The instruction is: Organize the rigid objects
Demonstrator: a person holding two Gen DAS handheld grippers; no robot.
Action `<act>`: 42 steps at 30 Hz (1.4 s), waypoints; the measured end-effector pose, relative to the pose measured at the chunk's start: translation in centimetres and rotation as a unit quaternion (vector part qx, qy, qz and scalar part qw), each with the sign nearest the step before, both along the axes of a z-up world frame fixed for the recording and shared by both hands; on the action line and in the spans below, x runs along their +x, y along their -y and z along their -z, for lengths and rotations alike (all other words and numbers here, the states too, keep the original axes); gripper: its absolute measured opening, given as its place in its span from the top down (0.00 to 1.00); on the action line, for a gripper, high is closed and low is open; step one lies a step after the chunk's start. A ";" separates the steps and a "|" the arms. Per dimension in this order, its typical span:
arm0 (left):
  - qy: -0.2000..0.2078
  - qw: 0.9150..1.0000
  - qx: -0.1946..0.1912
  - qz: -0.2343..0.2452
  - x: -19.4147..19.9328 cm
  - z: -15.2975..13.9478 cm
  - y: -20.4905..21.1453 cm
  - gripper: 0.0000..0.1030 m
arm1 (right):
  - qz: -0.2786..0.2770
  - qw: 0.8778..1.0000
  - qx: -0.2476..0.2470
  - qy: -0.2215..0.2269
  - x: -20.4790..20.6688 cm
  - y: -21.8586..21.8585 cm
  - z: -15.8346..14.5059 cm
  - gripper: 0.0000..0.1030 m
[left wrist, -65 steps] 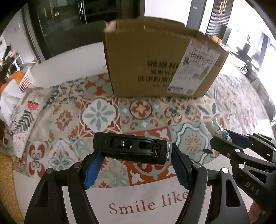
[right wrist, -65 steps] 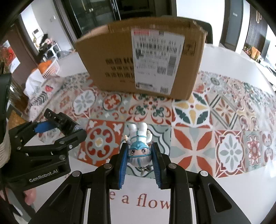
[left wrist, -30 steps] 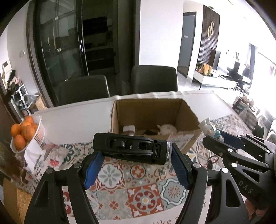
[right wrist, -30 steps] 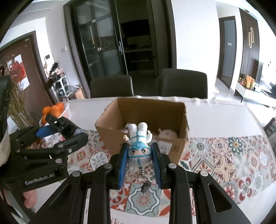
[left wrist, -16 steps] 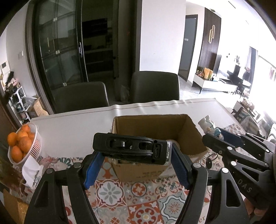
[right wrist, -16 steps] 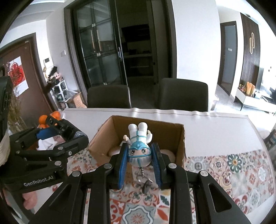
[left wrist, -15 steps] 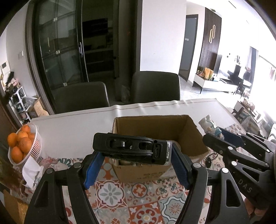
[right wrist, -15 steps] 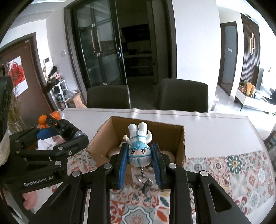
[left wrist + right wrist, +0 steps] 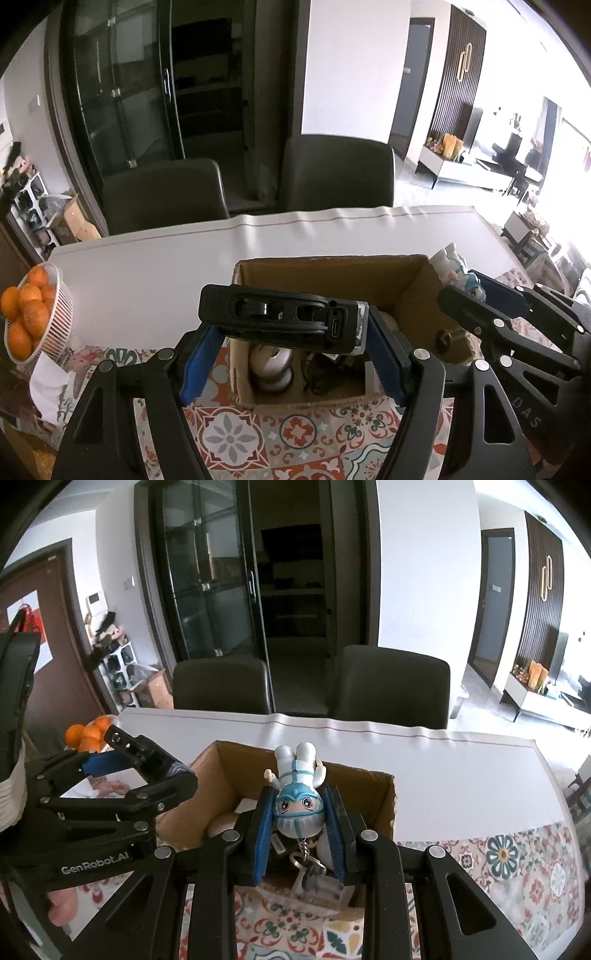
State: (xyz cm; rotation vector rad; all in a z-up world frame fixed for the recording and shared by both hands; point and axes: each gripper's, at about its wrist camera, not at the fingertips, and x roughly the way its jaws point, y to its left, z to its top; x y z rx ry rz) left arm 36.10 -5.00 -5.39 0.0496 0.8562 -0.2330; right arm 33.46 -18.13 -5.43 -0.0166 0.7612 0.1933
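Over cardboard box [image 9: 413, 288], "GenRobot.AI" left hand-held gripper [image 9: 291, 365] grips black device [image 9: 280, 319], right hand-held gripper [image 9: 299, 834] figurine [image 9: 297, 794].

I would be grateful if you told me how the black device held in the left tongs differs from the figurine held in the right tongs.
The black rectangular device is dark, boxy and lies crosswise, spreading the left tongs wide. The white-and-blue astronaut figurine is pale, rounded and upside down, feet pointing away, in the narrower-set right tongs, with a metal keyring dangling from it. The device shows a port on its end; the figurine shows a cartoon face. Both are clamped above the open cardboard box.
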 end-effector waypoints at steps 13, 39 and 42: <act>-0.050 0.998 0.033 -0.004 3.1 3.8 0.8 0.27 | 0.011 0.998 0.005 -0.066 3.5 1.3 4.3 0.73; 0.076 0.987 0.088 -0.110 -7.8 -2.0 -2.5 0.00 | 0.102 0.994 -0.044 -0.020 -5.2 1.7 -0.5 0.21; 0.092 0.986 0.085 -0.110 -10.2 -3.0 -2.7 0.00 | 0.111 0.993 -0.046 -0.001 -7.6 1.7 -2.0 0.18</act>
